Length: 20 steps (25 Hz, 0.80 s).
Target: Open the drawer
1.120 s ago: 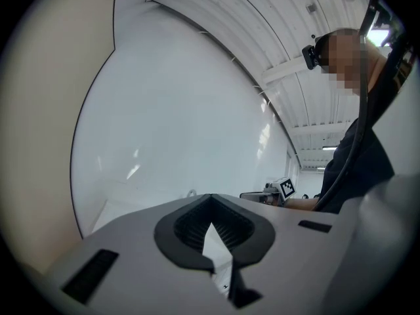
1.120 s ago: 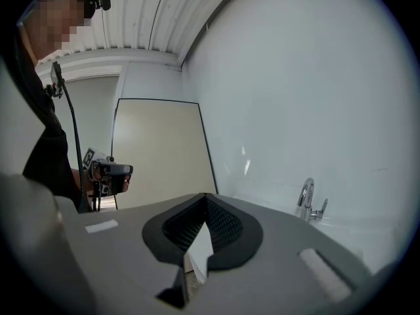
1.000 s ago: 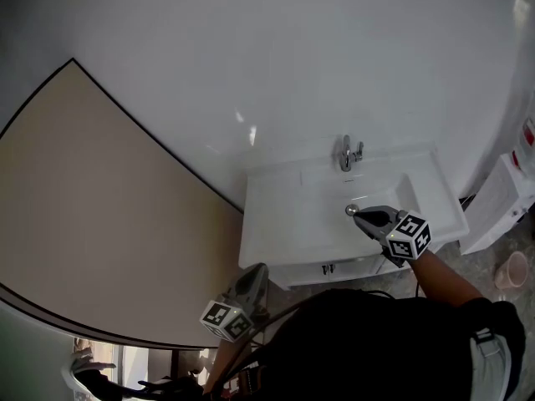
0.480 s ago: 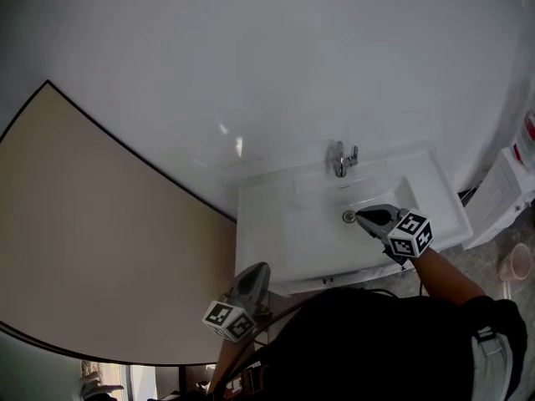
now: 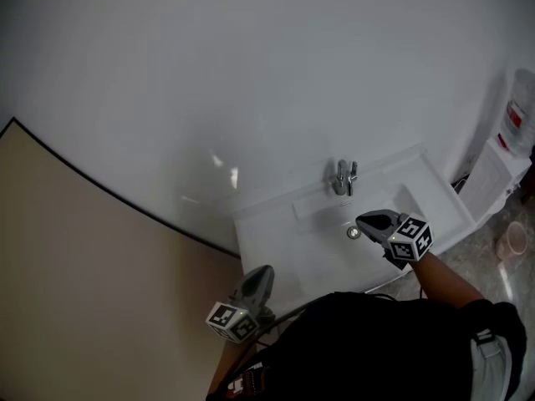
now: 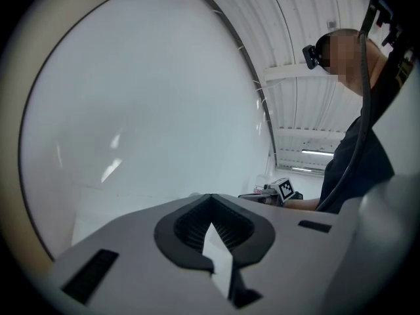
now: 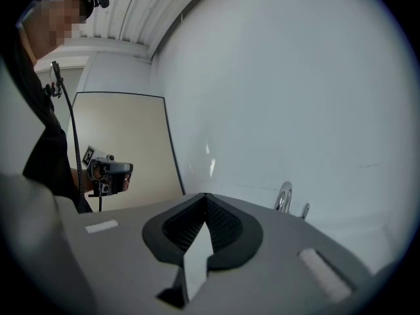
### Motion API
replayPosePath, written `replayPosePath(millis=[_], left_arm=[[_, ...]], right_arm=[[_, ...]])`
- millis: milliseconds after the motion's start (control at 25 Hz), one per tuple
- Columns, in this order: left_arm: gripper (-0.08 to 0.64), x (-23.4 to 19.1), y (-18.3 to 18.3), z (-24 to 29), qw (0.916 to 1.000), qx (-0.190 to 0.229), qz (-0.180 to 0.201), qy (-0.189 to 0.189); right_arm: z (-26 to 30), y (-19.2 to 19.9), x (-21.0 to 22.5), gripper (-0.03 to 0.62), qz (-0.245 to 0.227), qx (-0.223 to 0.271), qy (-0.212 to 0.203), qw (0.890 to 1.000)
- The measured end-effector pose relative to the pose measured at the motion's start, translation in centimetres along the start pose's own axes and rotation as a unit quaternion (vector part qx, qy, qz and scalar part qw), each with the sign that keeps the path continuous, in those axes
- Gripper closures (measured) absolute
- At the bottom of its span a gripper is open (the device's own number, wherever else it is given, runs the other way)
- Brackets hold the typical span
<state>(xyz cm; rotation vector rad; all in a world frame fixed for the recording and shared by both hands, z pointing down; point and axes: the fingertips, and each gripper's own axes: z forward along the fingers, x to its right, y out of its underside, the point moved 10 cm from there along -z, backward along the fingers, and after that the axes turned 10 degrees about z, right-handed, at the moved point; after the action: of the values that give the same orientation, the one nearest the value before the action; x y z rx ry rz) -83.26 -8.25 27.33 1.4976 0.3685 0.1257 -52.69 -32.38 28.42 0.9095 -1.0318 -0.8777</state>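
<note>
The white vanity sink (image 5: 284, 224) with its chrome faucet (image 5: 341, 176) stands against the white wall. Its front, where the drawer sits, is hidden under my dark torso. My right gripper (image 5: 364, 219) hovers over the basin just above the drain (image 5: 354, 233), its jaws shut and empty. The right gripper view shows them closed (image 7: 205, 202), with the faucet (image 7: 283, 197) beyond. My left gripper (image 5: 262, 272) is by the sink's front left corner, jaws also shut on nothing (image 6: 211, 205).
A beige panel (image 5: 75, 266) with a dark edge fills the left. To the right of the sink stand a white box (image 5: 495, 178), a bottle with a red label (image 5: 518, 111) and a pale cup (image 5: 512, 242) on the speckled floor.
The drawer front with its handles has slid out of sight beneath my body. The left gripper has come closer to the sink's corner. The right gripper has stayed above the basin.
</note>
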Motion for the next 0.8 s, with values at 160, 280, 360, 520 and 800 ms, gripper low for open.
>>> replayPosePath(millis=[160,280,360,520,800], left_arm=[[0.560,-4.5,-1.0,0.3,0.9995,-0.005,0.002,0.031],[0.560,-7.7,-1.1,0.2,0.9991,-0.007,-0.008,0.041],[0.560,-9.3,-1.1,0.1,0.9987,-0.002,-0.014,0.049],[0.560,-12.3,-1.0,0.2,0.9983,-0.003,-0.012,0.056],[0.560,-14.1,-0.6,1.9,0.9991,0.000,-0.013,0.039]], right_arm=[[3.4,-0.8,-1.2,0.594,0.009,0.002,0.019,1.000],[5.9,-1.1,-1.8,0.594,0.008,-0.001,0.030,1.000],[7.0,-1.4,-2.1,0.594,0.014,0.002,0.034,0.999],[9.1,-2.6,-2.1,0.594,0.000,-0.004,0.050,0.999],[11.1,-3.4,0.5,0.594,-0.003,-0.014,0.032,0.999]])
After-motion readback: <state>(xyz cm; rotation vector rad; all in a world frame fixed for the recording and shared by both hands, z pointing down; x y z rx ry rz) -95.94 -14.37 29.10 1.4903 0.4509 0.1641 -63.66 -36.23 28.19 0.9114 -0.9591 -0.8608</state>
